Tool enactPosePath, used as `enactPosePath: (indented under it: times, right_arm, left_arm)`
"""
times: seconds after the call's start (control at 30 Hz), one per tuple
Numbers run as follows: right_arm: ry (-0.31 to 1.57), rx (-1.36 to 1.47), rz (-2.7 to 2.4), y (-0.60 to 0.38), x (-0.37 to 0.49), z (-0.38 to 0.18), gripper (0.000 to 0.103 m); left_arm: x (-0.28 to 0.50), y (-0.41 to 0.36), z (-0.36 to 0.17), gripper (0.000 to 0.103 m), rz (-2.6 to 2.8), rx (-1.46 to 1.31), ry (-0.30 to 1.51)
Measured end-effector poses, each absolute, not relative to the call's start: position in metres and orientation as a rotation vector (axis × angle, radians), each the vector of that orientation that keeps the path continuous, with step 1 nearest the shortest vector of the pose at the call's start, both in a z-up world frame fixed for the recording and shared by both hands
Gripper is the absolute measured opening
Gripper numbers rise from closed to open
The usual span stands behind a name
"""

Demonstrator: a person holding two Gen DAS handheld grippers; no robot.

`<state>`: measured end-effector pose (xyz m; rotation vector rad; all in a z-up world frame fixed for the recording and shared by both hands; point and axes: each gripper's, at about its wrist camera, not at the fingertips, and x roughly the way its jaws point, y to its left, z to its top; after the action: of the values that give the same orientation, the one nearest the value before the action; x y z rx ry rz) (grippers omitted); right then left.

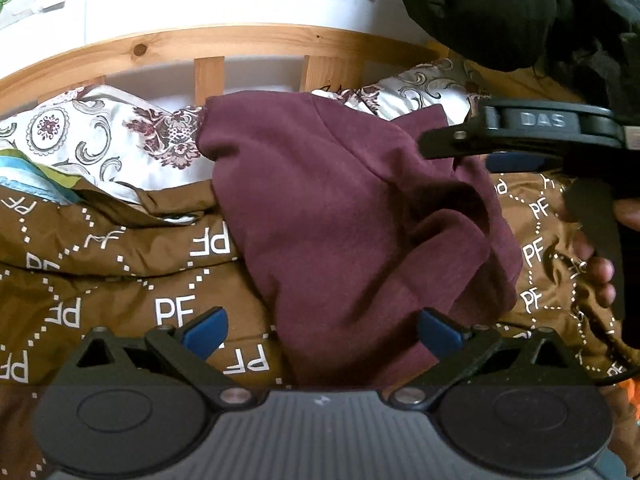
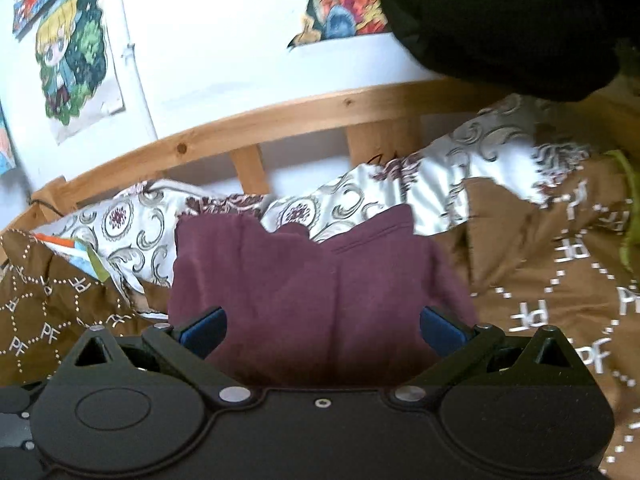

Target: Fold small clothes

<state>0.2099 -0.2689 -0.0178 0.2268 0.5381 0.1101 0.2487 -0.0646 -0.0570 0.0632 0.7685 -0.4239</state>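
Observation:
A maroon garment point(image 1: 352, 216) lies rumpled and partly folded on a brown bedspread point(image 1: 120, 272) printed with white "PF" letters. My left gripper point(image 1: 322, 330) is open, just above the garment's near edge, with nothing between its blue pads. In the right wrist view the same garment point(image 2: 312, 280) lies straight ahead. My right gripper point(image 2: 322, 330) is open over its near edge and holds nothing. From the left wrist view, the right gripper's body point(image 1: 540, 132) hovers at the garment's right side, held by a hand.
A white floral pillow point(image 1: 100, 136) lies behind the garment against a wooden headboard point(image 1: 208, 44). A black garment point(image 1: 520, 4) hangs at the upper right. Posters hang on the white wall point(image 2: 72, 60). A green strip of cloth point(image 2: 628, 216) lies at the far right.

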Motion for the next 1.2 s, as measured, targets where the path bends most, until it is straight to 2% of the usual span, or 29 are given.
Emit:
enactPosePath:
  times: [0.23, 0.43, 0.6, 0.67, 0.7, 0.73, 0.77, 0.8, 0.87, 0.93, 1.2]
  right_arm:
    - [0.587, 0.35, 0.22, -0.262, 0.231, -0.032, 0.102]
    - [0.623, 0.269, 0.229, -0.251, 0.246, -0.028, 0.088]
    - [0.632, 0.236, 0.21, -0.248, 0.252, -0.034, 0.074]
    - [0.634, 0.243, 0.197, -0.249, 0.253, -0.036, 0.061]
    - [0.635, 0.248, 0.19, -0.249, 0.253, -0.038, 0.057]
    - [0.637, 0.251, 0.18, -0.25, 0.254, -0.038, 0.048]
    - [0.638, 0.25, 0.168, -0.251, 0.254, -0.039, 0.038]
    - [0.636, 0.247, 0.157, -0.252, 0.253, -0.039, 0.034]
    - [0.621, 0.247, 0.148, -0.256, 0.251, -0.038, 0.014]
    - [0.591, 0.239, 0.157, -0.259, 0.246, -0.035, 0.008]
    - [0.438, 0.151, 0.164, -0.279, 0.21, -0.012, 0.006]
  left_arm:
    - [0.246, -0.069, -0.058, 0.102, -0.455, 0.071, 0.731]
    - [0.233, -0.077, -0.053, 0.097, -0.519, 0.109, 0.655]
    - [0.226, -0.092, -0.062, 0.068, -0.534, 0.208, 0.647]
    - [0.223, -0.093, -0.064, 0.045, -0.552, 0.202, 0.643]
    - [0.221, -0.094, -0.064, 0.037, -0.564, 0.195, 0.639]
    - [0.219, -0.095, -0.064, 0.036, -0.563, 0.194, 0.63]
    - [0.217, -0.096, -0.064, 0.03, -0.556, 0.203, 0.616]
    - [0.215, -0.098, -0.064, 0.025, -0.552, 0.216, 0.607]
    - [0.216, -0.099, -0.063, 0.02, -0.551, 0.214, 0.604]
    - [0.218, -0.097, -0.059, 0.018, -0.556, 0.175, 0.607]
    - [0.22, -0.122, -0.043, 0.017, -0.55, 0.041, 0.633]
